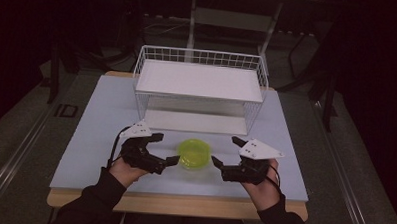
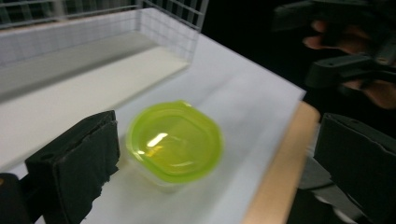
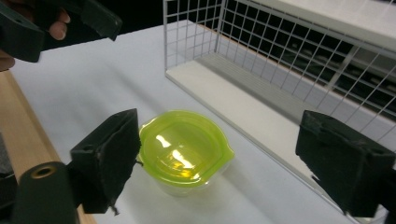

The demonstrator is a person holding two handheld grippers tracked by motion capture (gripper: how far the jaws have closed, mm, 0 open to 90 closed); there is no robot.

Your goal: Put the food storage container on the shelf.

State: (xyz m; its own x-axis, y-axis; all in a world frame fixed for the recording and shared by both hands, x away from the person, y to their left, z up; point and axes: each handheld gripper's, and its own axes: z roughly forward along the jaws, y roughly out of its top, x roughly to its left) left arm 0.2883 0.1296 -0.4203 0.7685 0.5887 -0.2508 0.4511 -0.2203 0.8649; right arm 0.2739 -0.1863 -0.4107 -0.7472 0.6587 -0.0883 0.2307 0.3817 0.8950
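Both black tongs, left [image 1: 171, 149] and right [image 1: 224, 152], carry white three-cornered plates, black cables, and dark-sleeved forearms behind.

Two arms in dark sleeves come in from the bottom of the high view. The left hand [image 1: 124, 170] holds the black left claw [image 1: 167, 148], with a grey three-cornered plate on top. Its jaws are wide apart and point to the right. The right hand [image 1: 263, 187] holds the black right claw [image 1: 225, 152], also topped by a grey plate. Its jaws are spread wide too and point left. The two claws face each other, a little way apart.
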